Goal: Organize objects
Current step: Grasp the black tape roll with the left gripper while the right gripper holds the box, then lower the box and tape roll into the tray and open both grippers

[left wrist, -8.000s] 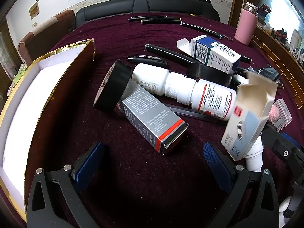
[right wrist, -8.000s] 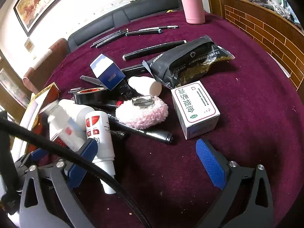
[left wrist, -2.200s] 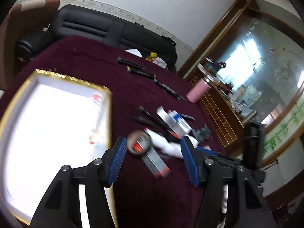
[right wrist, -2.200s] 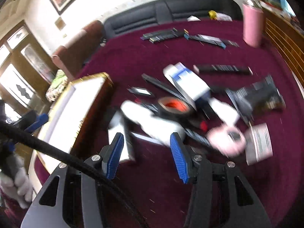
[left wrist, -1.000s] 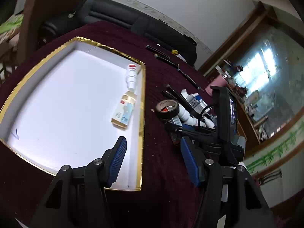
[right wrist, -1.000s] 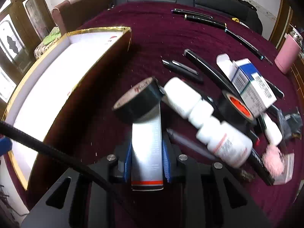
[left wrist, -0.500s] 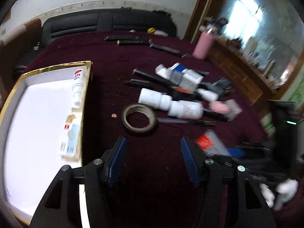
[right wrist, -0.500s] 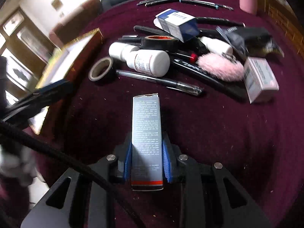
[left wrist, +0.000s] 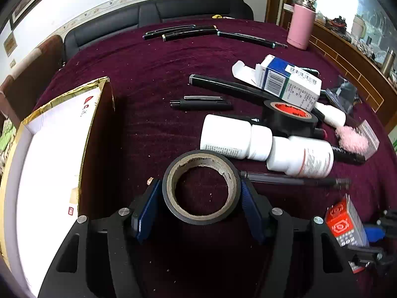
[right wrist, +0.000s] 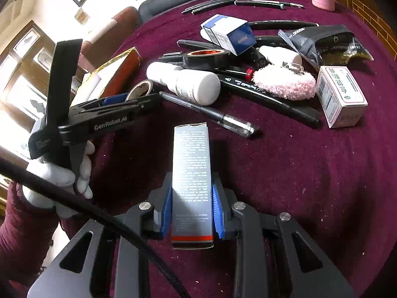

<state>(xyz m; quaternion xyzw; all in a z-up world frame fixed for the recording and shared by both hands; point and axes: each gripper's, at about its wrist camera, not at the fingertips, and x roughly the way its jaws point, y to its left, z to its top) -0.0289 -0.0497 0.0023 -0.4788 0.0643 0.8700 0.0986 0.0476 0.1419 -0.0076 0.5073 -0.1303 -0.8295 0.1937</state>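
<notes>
Left wrist view, L to R: gold-rimmed shallow box w/ white inside fills the left edge. Low centre, left gripper has its blue pads closed against both sides of a black tape roll w/ tan cardboard core; whether the roll is lifted off the maroon velvet desk can't be told. Just behind it at centre right, two white plastic pill bottles lie end to end, a clear pen w/ dark barrel in front of them. Further up-right: second black tape roll w/ red core, blue-and-white carton, pink fluffy puff. Pink flask at upper right.

Right wrist view, L to R: gloved hand holds the left gripper at mid left, tape roll between its pads. Bottom centre, right gripper clamps a tall grey carton w/ red stripe, narrow gap, pads tight on both long sides, above the desk. Right: white carton w/ red border, black foil pouch upper right.
</notes>
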